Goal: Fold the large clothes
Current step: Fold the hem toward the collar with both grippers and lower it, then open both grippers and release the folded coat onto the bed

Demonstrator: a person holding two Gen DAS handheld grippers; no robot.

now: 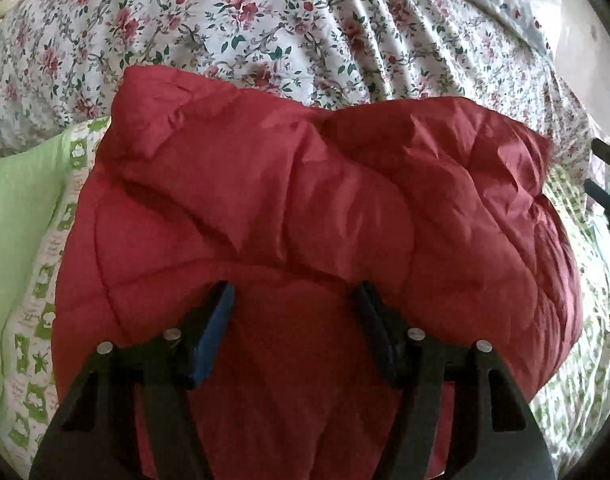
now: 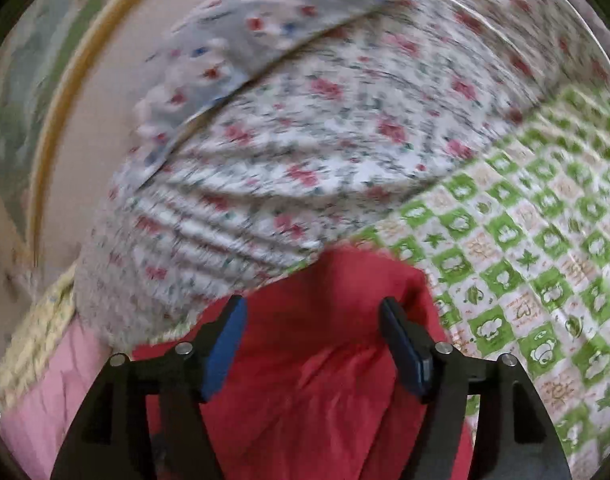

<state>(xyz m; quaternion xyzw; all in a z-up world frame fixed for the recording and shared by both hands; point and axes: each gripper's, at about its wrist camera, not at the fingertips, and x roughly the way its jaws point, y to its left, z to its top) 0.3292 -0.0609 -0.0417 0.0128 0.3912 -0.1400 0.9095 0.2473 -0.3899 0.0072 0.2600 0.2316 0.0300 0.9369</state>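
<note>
A red quilted jacket (image 1: 305, 184) lies bunched and folded over on the bed, and it fills most of the left wrist view. My left gripper (image 1: 294, 288) hovers over its near part, jaws apart. Red fabric shows between the fingers, but the pads do not press on it. The right wrist view is blurred. There my right gripper (image 2: 312, 302) stands open over one end of the same jacket (image 2: 325, 360), with the fabric below and between its fingers. Black parts at the right edge (image 1: 603, 176) look like the other gripper.
A floral quilt (image 1: 265, 20) is heaped behind the jacket. The jacket lies on a green-and-white checked sheet (image 2: 525, 260). At the left there is a plain green pillow (image 1: 13, 220). A pale blue patterned pillow (image 2: 265, 28) and a wall lie beyond. Pink cloth (image 2: 57, 380) shows at lower left.
</note>
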